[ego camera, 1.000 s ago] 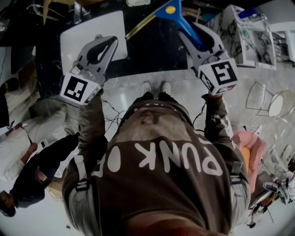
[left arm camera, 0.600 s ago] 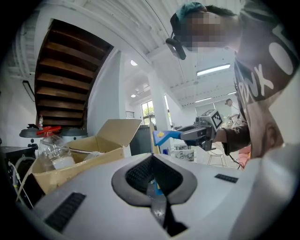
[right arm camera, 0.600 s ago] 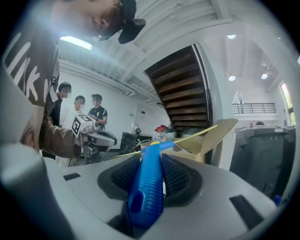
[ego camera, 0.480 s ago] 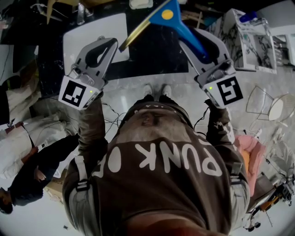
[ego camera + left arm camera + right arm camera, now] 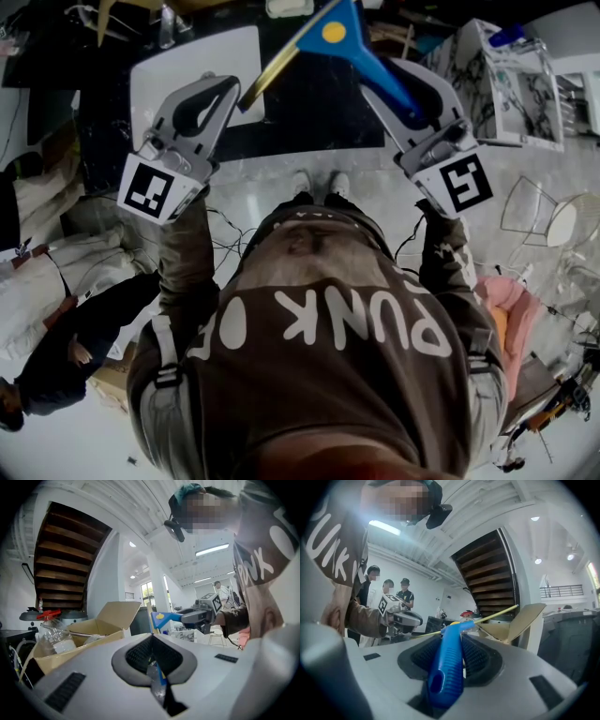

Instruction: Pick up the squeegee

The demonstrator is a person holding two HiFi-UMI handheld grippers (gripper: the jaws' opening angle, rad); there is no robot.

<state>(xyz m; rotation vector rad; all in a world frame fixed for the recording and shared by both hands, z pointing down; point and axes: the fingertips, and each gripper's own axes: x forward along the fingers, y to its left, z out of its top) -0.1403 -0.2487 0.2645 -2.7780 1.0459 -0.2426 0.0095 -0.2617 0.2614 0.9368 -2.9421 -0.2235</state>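
Raised since a second ago, squeegee (image 5: 335,31) hangs clear above the dark table (image 5: 319,112).
Over the table's near edge, left gripper (image 5: 200,82) has its jaws pressed together, empty; right gripper (image 5: 398,84) clamps the ribbed blue handle, yellow-edged blade slanting farther over the table.

Dim head view; bright, fisheye-warped gripper views with dark corners.
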